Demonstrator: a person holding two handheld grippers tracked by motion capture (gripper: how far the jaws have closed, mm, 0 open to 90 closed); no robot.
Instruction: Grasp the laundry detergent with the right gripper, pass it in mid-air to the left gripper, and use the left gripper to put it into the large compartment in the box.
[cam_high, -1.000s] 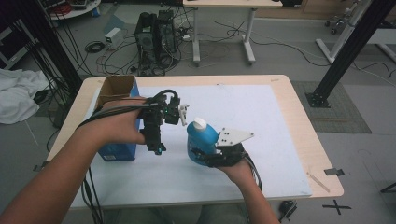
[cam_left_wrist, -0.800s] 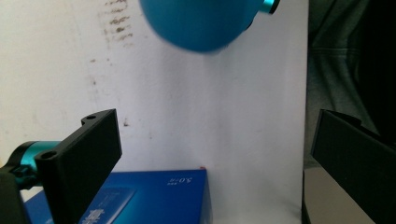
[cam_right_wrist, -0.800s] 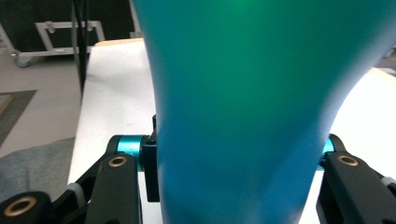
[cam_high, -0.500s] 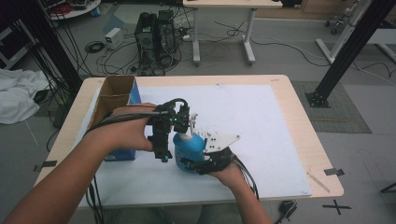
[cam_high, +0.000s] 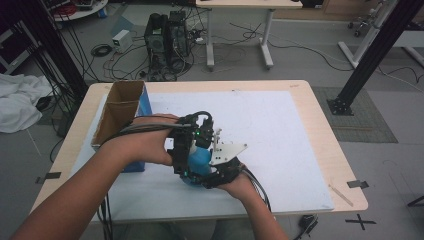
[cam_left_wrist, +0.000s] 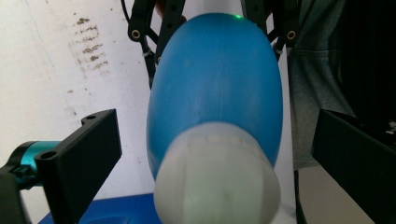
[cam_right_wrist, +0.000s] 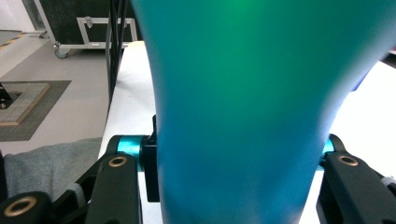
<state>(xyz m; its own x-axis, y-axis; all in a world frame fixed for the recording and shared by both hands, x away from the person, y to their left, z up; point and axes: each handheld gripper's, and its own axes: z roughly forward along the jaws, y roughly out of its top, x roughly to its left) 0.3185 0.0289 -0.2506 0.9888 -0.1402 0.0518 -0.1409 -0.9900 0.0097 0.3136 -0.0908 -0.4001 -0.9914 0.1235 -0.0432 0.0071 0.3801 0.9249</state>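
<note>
Right gripper (cam_high: 212, 175) stays clamped on the blue bottle (cam_high: 199, 159) above the white mat (cam_high: 280, 130), near its front edge; left gripper (cam_left_wrist: 205, 154) stands open, jaws straddling the white cap (cam_left_wrist: 217, 179) without touching. To unscrew well, the left should centre, close squarely on the ribbed cap, then twist while the right holds firm; the glossy, rounded plastic body looks slippery

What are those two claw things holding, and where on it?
The right gripper clamps the blue bottle around its body. The left gripper straddles its white cap, jaws apart.

- Open cardboard box (cam_high: 119, 111) with blue sides, at the table's (cam_high: 320, 150) far left
- White sheet (cam_high: 280, 130) covering the tabletop
- Computer tower (cam_high: 167, 37) on the floor beyond
- White cloth (cam_high: 17, 107), far left
</note>
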